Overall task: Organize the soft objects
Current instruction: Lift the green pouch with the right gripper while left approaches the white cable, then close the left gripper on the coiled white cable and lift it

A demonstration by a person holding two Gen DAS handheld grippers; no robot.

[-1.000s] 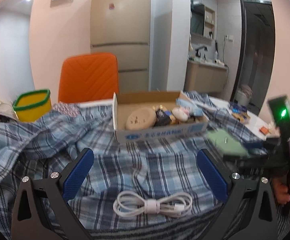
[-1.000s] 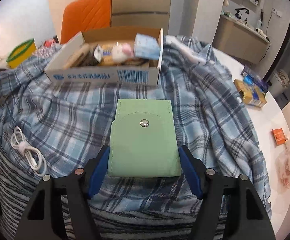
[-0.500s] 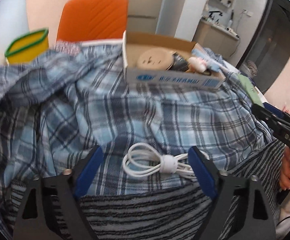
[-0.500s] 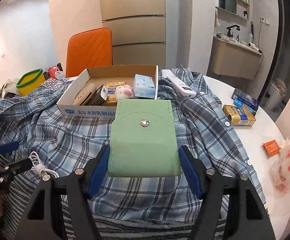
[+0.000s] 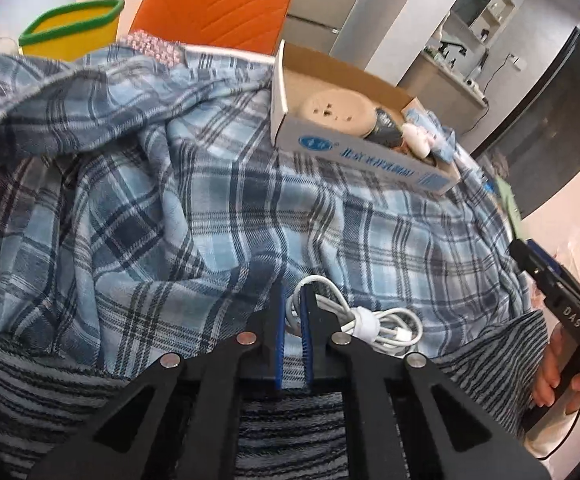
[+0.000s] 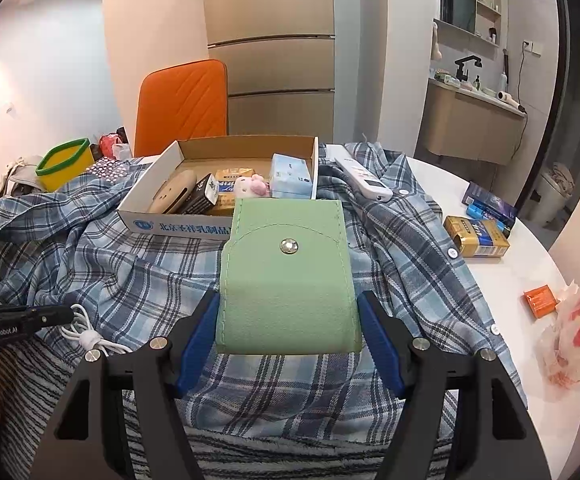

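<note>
My left gripper (image 5: 291, 304) is shut on the left loop of a coiled white cable (image 5: 363, 318), which lies on the blue plaid shirt (image 5: 150, 200). It also shows in the right wrist view (image 6: 86, 334). My right gripper (image 6: 288, 312) is shut on a green snap pouch (image 6: 288, 276) and holds it above the shirt, in front of the cardboard box (image 6: 162, 222). The box (image 5: 369, 162) holds a round tan plush (image 5: 337, 110), a pink plush (image 6: 252, 186), a tissue pack (image 6: 290, 176) and small packets.
A striped grey cloth (image 6: 290, 456) lies nearest me. A yellow bin with a green rim (image 6: 64, 162) and an orange chair (image 6: 184, 104) stand behind. A white remote (image 6: 363, 178), cigarette packs (image 6: 477, 236), an orange packet (image 6: 541, 300) and a wrapper (image 6: 573, 340) are on the right.
My left gripper dropped to the white cable and closed on its left loop. My right gripper kept hold of the green pouch, tilting up and drawing back a little from the box.
</note>
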